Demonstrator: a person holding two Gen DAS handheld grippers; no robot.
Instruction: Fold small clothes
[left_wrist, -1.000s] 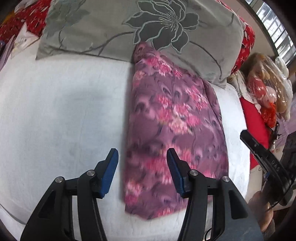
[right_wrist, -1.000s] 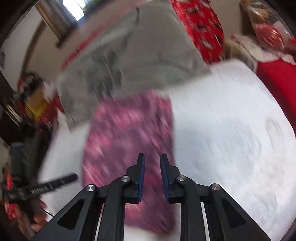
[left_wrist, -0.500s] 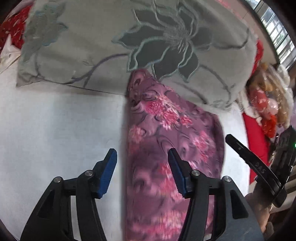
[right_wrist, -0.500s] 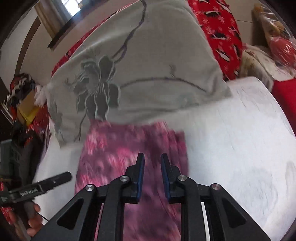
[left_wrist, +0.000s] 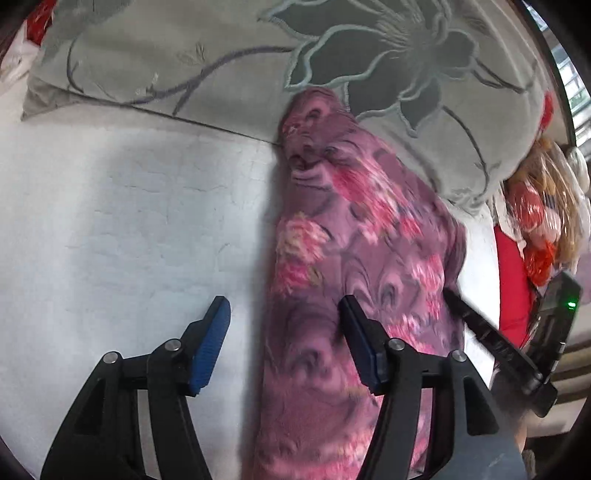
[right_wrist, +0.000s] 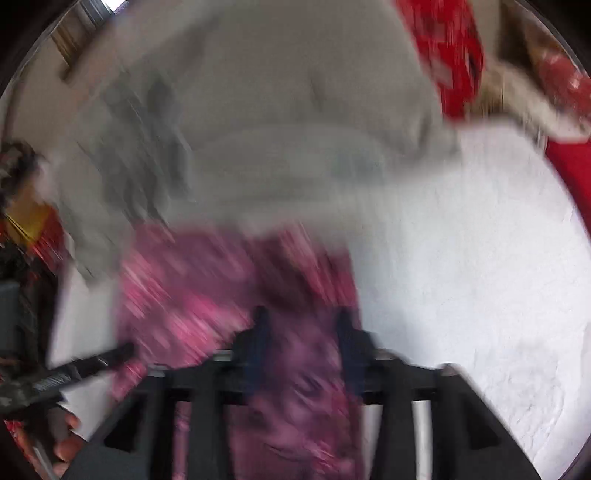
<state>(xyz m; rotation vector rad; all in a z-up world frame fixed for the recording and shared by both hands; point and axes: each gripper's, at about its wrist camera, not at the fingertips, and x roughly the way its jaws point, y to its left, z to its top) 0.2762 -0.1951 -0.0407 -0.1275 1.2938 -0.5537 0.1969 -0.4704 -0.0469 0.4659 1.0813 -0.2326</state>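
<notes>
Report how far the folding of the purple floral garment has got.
Done: the purple floral garment already lies as a narrow lengthwise strip on the white bed, its far end against the grey pillow. In hand: nothing is gripped; the left gripper is open at the strip's left edge, and the right gripper looks open over it, though blurred. Left: the crosswise fold.

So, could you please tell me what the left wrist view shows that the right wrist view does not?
Only the left wrist view shows the open left gripper straddling the left edge of the purple floral garment, and the sharp flower print on the grey pillow. Only the right wrist view, heavily blurred, shows the right gripper over the garment, fingers apart, and the wide white sheet to its right. Both show garment, pillow and sheet.
</notes>
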